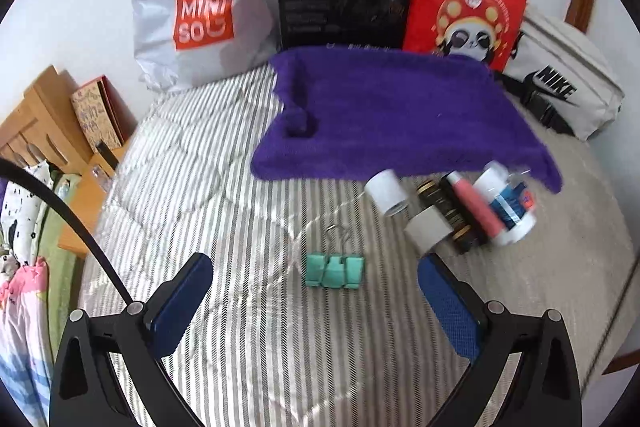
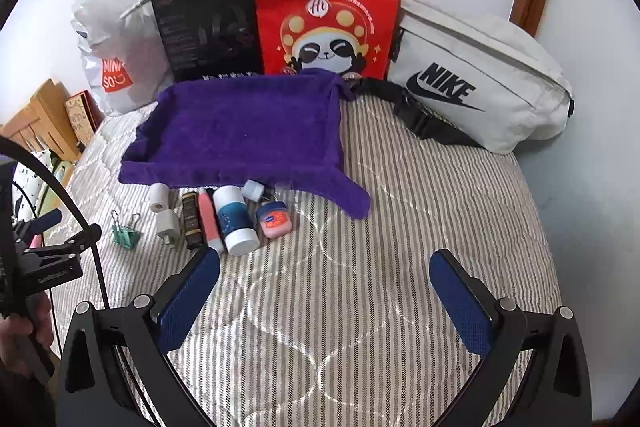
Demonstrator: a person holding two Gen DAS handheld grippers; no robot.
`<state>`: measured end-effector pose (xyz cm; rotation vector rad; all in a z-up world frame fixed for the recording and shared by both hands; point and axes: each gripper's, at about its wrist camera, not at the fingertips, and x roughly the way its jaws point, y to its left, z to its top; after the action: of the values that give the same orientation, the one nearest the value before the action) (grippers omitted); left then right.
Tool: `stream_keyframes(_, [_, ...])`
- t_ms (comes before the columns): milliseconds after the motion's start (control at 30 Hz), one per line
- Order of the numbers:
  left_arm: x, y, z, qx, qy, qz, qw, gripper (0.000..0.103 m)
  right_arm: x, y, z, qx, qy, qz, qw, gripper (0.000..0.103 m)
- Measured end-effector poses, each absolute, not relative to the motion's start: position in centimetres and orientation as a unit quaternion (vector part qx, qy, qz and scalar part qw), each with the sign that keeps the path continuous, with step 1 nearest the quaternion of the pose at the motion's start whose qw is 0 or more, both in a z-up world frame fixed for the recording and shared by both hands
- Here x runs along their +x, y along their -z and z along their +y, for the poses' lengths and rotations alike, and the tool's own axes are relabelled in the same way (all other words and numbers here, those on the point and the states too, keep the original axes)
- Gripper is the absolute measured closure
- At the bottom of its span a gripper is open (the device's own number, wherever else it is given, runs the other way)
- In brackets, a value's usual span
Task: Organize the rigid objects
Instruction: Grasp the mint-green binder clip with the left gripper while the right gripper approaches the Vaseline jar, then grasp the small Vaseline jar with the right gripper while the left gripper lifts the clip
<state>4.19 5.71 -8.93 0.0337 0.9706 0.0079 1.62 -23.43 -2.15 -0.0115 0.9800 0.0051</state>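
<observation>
The green binder clip [image 1: 335, 271] lies on the bed dead ahead of the left gripper [image 1: 316, 291] — jaws spread wide, empty, handles pointing away — while the right gripper [image 2: 326, 291], equally wide and empty, is farther off.

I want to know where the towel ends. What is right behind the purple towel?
Behind the purple towel stand a black box and a red paper bag against the wall. The towel's far edge hides their bottoms, so what they rest on cannot be seen.
</observation>
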Motion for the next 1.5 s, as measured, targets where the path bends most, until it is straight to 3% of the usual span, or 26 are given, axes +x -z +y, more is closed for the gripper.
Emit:
stream_keyframes(200, [5.2, 12.5, 6.3, 0.011, 0.009, 0.49, 0.872, 0.006, 2.4, 3.4, -23.6, -0.013, 0.003, 0.485, 0.874, 0.0])
stream_keyframes(333, [5.4, 14.5, 6.7, -0.01, 0.015, 0.501, 0.865, 0.017, 2.7, 4.0, -23.8, -0.017, 0.007, 0.494, 0.869, 0.0])
stream_keyframes(533, [5.1, 15.3, 6.4, -0.002, 0.026, 0.476, 0.879, 0.026, 3.2, 5.0, -23.6, -0.022, 0.006, 0.502, 0.864, 0.0])
stream_keyframes(700, [4.8, 15.1, 6.4, 0.008, 0.037, 0.457, 0.889, 0.047, 3.7, 6.3, -23.4, -0.015, -0.002, 0.504, 0.864, 0.0])
stream_keyframes(767, [4.7, 14.9, 6.5, 0.005, 0.037, 0.45, 0.892, 0.064, 4.0, 6.8, -23.3, -0.009, -0.008, 0.5, 0.866, 0.0])
stream_keyframes(1067, [4.3, 15.1, 6.4, 0.008, 0.039, 0.433, 0.9, 0.064, 6.7, 9.4, -22.3, -0.006, -0.04, 0.481, 0.876, 0.003])
stream_keyframes(1300, [4.4, 15.2, 6.5, 0.009, 0.038, 0.433, 0.901, 0.064, 9.0, 12.4, -21.5, -0.035, -0.067, 0.483, 0.872, 0.021])
stream_keyframes(1500, [4.4, 15.2, 6.4, 0.01, 0.037, 0.433, 0.901, 0.063, 9.4, 13.2, -20.7, -0.043, -0.109, 0.474, 0.873, 0.024])
